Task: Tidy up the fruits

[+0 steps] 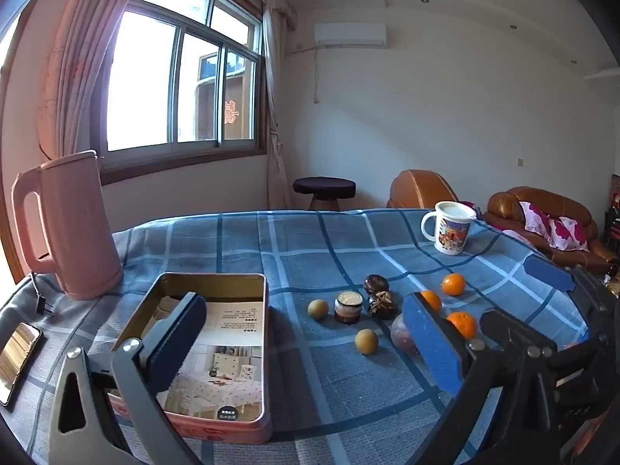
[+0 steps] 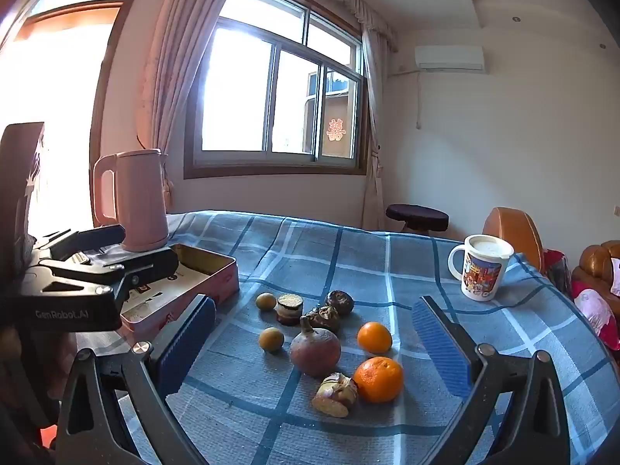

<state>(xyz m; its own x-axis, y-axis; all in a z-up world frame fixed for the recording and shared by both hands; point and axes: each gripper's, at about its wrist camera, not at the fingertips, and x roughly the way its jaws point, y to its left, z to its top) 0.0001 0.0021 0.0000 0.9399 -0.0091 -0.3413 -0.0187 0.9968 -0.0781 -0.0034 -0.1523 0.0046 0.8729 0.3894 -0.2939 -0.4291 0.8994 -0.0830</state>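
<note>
Both grippers gape released: the left gripper [image 1: 306, 333] hangs over the tin [image 1: 217, 290], oranges [image 2: 378, 379] ahead of the right gripper [image 2: 321, 337].

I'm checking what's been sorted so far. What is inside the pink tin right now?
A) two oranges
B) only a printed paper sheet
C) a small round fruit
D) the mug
B: the pink tin holds only a printed paper sheet; the oranges lie on the tablecloth.

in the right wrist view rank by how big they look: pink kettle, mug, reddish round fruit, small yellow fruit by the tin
1. pink kettle
2. mug
3. reddish round fruit, nearer the camera, so its rank against the mug is unsure
4. small yellow fruit
</note>
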